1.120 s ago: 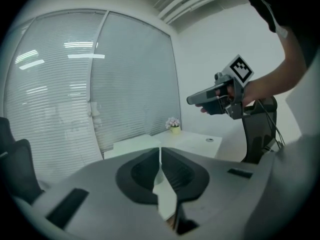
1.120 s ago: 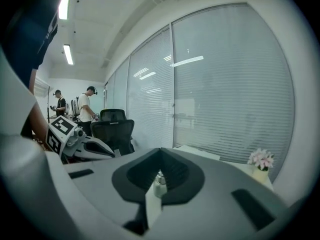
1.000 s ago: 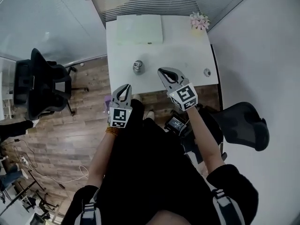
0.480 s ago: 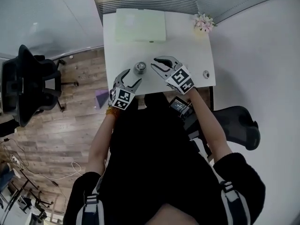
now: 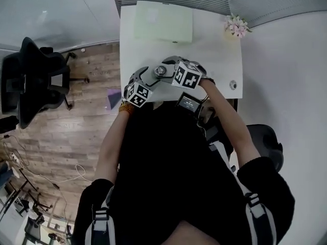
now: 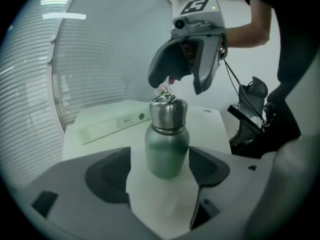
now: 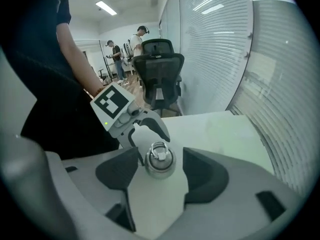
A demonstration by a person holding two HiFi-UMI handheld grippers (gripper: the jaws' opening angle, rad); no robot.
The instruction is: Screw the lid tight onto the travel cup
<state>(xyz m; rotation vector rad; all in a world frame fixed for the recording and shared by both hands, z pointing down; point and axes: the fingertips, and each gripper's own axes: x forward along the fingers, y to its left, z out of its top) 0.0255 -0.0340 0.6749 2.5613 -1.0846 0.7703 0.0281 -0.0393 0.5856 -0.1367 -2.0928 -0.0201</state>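
Count: one travel cup [image 6: 166, 146], one lid [image 6: 168, 111]. Two grippers: left gripper [image 7: 148, 140], right gripper [image 6: 177, 84]. One table [image 5: 217, 52]. One pale binder [image 5: 163, 22], one flower sprig [image 5: 236, 25], one small round disc [image 5: 233, 84]. Two black office chairs [image 5: 30, 75].

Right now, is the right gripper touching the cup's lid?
Apart. The right gripper view shows the lid between the pads of the right gripper, with a gap on each side. Its jaws have just been opening.

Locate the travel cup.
The travel cup stands upright near the white table's front edge in the head view, between the jaws of both the left tool and right tool, which have just been opening.
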